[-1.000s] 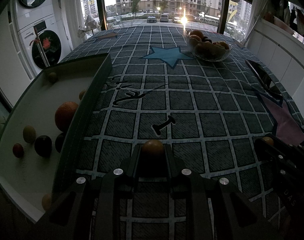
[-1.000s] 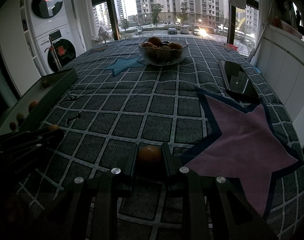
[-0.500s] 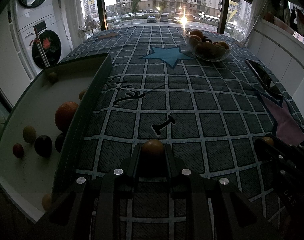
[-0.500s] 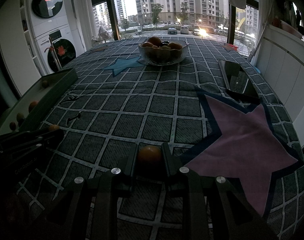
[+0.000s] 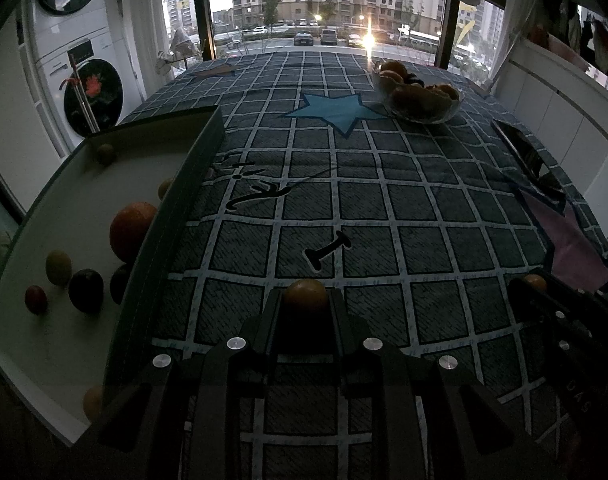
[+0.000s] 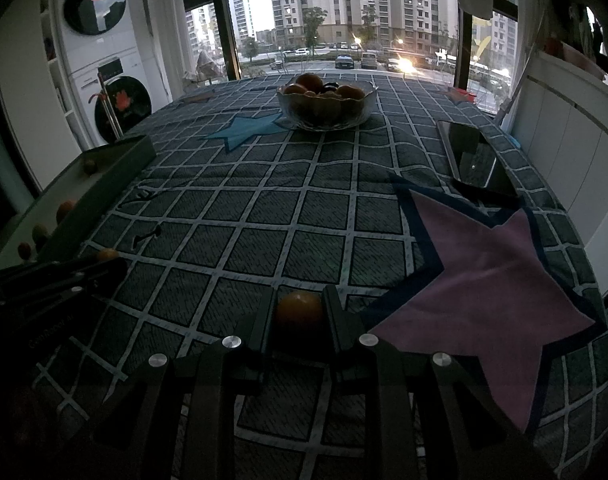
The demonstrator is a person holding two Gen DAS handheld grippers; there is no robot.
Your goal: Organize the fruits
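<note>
While both tongs grip fruit, a phone (image 6: 477, 160) lies beside the glass bowl (image 6: 325, 104).

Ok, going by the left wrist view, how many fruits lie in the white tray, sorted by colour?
Round orange fruits: 3
Dark purple fruits: 2
Yellow-green fruits: 2
Small red fruit: 1
Total: 8

Centre of surface (image 6: 264, 216) open, cloth only. Left edge blocked by raised tray wall (image 5: 172, 216). Glass bowl (image 6: 323, 108) stands at far end. Dark tablet (image 6: 475, 160) lies flat along right side.
</note>
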